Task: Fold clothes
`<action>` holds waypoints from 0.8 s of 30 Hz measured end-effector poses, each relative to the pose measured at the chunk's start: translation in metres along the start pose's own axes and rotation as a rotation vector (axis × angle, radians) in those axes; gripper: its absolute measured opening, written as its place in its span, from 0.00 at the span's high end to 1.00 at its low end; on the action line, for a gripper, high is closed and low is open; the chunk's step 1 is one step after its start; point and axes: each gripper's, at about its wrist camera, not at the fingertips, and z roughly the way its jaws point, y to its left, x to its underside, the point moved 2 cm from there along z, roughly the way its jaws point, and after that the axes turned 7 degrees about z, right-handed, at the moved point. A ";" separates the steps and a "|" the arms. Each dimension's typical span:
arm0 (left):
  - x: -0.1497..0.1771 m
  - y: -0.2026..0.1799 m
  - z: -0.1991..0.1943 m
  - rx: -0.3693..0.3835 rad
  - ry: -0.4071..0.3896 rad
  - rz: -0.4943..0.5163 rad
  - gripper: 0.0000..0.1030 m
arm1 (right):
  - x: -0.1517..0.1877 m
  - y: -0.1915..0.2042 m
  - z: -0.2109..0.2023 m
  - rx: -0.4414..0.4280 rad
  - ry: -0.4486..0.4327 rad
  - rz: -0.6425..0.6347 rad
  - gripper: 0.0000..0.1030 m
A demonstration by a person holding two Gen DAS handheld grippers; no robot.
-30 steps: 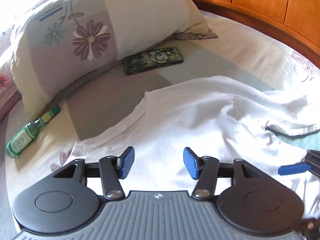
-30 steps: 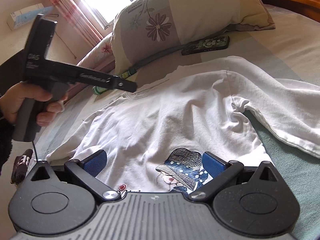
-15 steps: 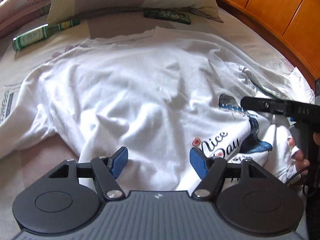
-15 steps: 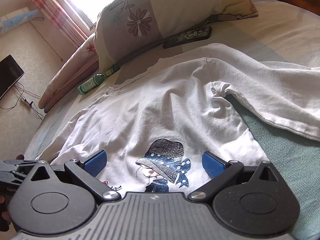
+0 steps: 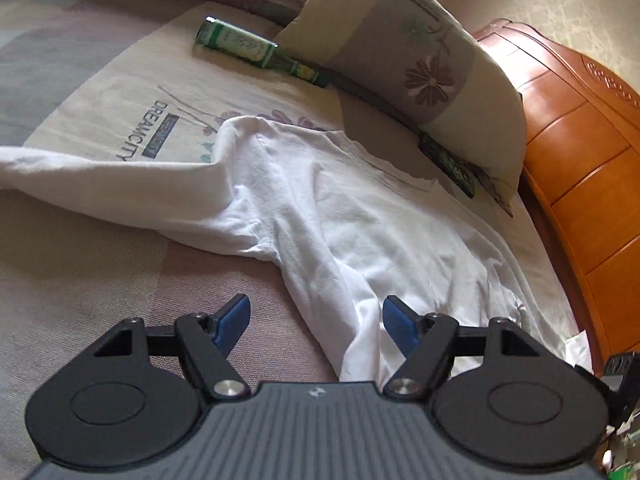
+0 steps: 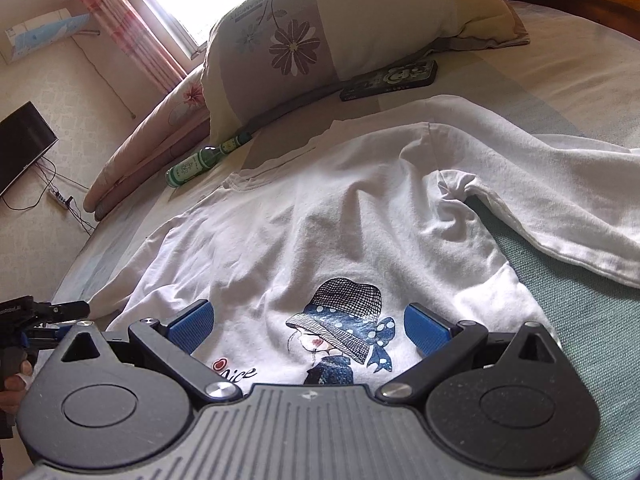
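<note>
A white long-sleeved shirt (image 6: 320, 220) lies spread face up on the bed, with a print of a girl in a hat (image 6: 344, 320) near its hem. My right gripper (image 6: 308, 320) hovers open just over that print, with nothing pinched. My left gripper (image 5: 316, 312) is at the shirt's (image 5: 360, 216) left side. Its jaws are opening, and the side edge of the cloth lies between the pads without being pressed. One sleeve (image 5: 100, 176) stretches off to the left; the other sleeve (image 6: 560, 200) runs off to the right. The left gripper (image 6: 40, 316) also shows at the right wrist view's lower left edge.
A flowered pillow (image 6: 320, 20) sits at the head of the bed, with a green bottle (image 6: 196, 166) and a phone in a cartoon case (image 6: 388, 80) lying beside it. A wooden headboard (image 5: 580, 160) curves along the right. A dark screen (image 6: 20, 140) stands by the wall.
My left gripper swept from over the shirt's middle to its left side, dropped lower and rolled; its jaws spread wider. The right gripper stayed put.
</note>
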 end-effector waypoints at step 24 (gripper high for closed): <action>-0.072 0.040 0.064 -0.352 -0.122 0.033 0.89 | -0.004 0.024 -0.001 -0.031 -0.020 -0.093 0.00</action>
